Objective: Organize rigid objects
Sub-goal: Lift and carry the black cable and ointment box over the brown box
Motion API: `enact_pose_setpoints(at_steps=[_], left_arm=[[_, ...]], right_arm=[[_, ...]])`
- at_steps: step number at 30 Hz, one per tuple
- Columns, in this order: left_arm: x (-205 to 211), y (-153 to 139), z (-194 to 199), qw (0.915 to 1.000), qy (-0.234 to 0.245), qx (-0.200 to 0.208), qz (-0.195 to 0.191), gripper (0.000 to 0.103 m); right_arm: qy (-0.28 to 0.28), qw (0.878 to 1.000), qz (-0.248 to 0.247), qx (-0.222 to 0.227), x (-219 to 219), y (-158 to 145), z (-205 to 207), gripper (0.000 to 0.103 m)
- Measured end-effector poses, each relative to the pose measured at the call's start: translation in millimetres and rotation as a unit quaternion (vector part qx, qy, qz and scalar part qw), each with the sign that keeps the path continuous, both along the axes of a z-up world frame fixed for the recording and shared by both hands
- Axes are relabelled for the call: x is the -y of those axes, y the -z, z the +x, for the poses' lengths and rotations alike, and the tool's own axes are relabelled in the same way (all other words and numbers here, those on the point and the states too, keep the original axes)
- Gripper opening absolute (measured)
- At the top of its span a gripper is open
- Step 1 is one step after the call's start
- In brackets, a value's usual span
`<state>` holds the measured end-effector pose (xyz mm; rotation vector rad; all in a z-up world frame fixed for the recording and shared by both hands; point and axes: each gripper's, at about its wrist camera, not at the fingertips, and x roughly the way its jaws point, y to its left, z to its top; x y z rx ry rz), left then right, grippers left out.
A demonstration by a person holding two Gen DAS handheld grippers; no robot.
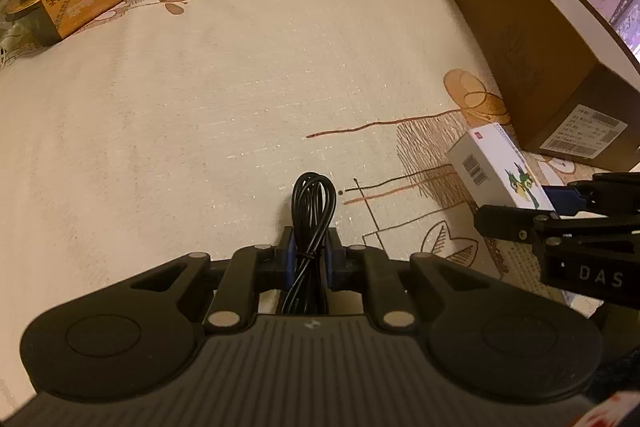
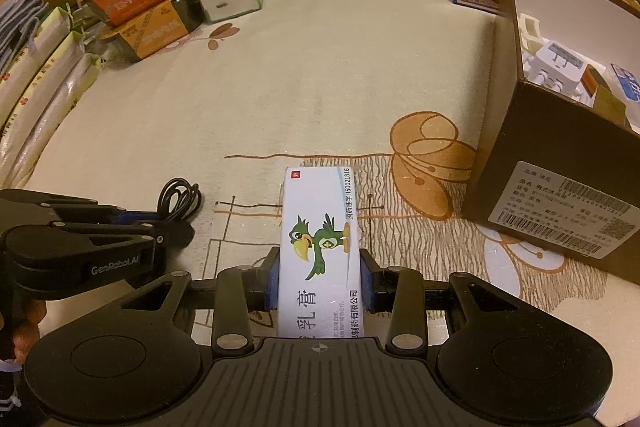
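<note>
My left gripper (image 1: 310,259) is clamped tight on a bundled black cable (image 1: 313,223), a thin glossy cord folded into long loops and cinched with a tie; the loops stick out past the blue rubbery pads (image 1: 291,255) and hang over the tablecloth (image 1: 200,107). That cloth is cream, with a fine woven sheen and brown line-drawn flowers and stems printed across it.

My right gripper (image 2: 318,281) has its jaws closed on a small white carton (image 2: 320,247), a slim rectangular ointment box of smooth card with a green cartoon bird on its top face (the blue pads (image 2: 272,283) press on its two long sides). The carton points forward, away from the camera, above the patterned part of the cloth.

To the right stands an open brown cardboard box (image 2: 520,155), matte and square-edged, with a barcode label on its near face and some white items inside. From the left camera, the carton sits just in front of that box's near corner. At the far edge, a row of printed cartons lines the table, with two stacked orange meal boxes (image 2: 136,15) on the left.
</note>
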<state>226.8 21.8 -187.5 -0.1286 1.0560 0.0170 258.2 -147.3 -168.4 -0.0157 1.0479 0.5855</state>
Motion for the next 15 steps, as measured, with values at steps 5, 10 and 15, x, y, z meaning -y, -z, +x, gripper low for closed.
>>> enact_pose_setpoints(at_steps=[5, 10, 15], left_arm=[[-2.7, -10.0, -5.6, 0.9999, -0.002, 0.013, -0.004, 0.011], [-4.1, -23.5, -11.2, 0.9995, -0.004, 0.031, -0.008, 0.011], [1.5, -43.4, -13.2, 0.9985, 0.001, 0.054, -0.012, 0.011]], right_arm=[[-0.002, 1.0, 0.004, 0.004, -0.8, -3.7, -2.8, 0.035], [-0.004, 1.0, 0.009, 0.01, 0.7, -10.8, -6.7, 0.035], [-0.005, 1.0, 0.016, 0.018, 3.9, -21.4, -8.2, 0.035]])
